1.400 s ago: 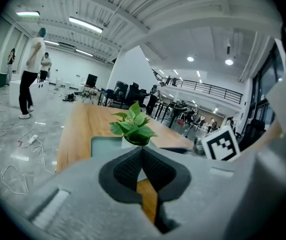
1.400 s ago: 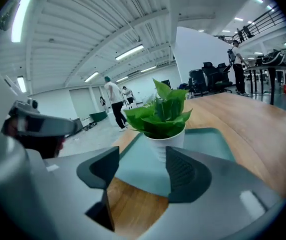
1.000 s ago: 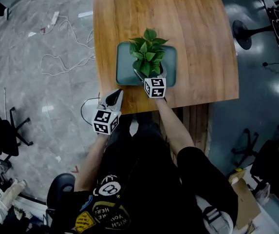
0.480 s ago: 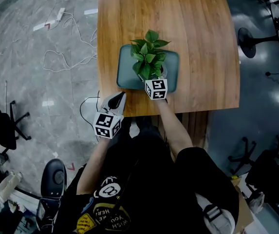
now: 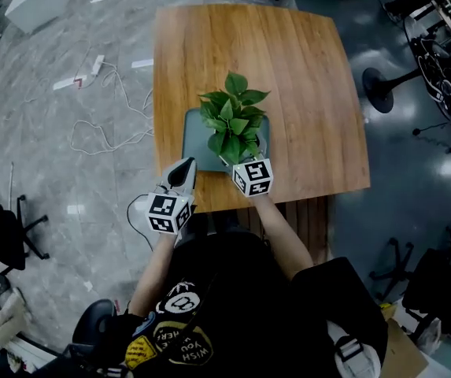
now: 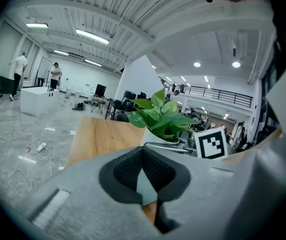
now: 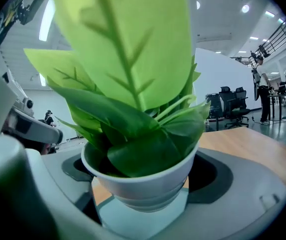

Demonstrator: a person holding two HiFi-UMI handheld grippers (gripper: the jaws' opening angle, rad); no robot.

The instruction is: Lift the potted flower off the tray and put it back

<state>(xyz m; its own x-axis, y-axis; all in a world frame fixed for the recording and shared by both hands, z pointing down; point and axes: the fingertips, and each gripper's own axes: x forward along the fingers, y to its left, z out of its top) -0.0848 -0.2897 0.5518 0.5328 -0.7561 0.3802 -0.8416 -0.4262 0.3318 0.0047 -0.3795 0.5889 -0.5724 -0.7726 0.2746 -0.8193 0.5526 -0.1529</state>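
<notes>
The potted flower (image 5: 231, 120), green leaves in a white pot (image 7: 143, 186), hangs a little above the teal tray (image 5: 192, 136) on the wooden table (image 5: 304, 77). My right gripper (image 5: 242, 154) is shut on the pot, with its dark pads (image 7: 210, 176) against the pot's sides. In the right gripper view the tray (image 7: 147, 219) shows below the pot's base. My left gripper (image 5: 182, 168) hovers at the table's near edge, left of the tray, shut with nothing in it. In the left gripper view the plant (image 6: 163, 119) stands beyond the closed jaws.
Loose cables (image 5: 99, 93) lie on the grey floor left of the table. A round stool base (image 5: 382, 81) stands to the right and an office chair (image 5: 5, 231) at the lower left. Two people (image 6: 19, 71) stand far off in the hall.
Both grippers have risen. The right one has carried the pot up off the tray; the left one stays empty beside it. The head view has pulled back.
</notes>
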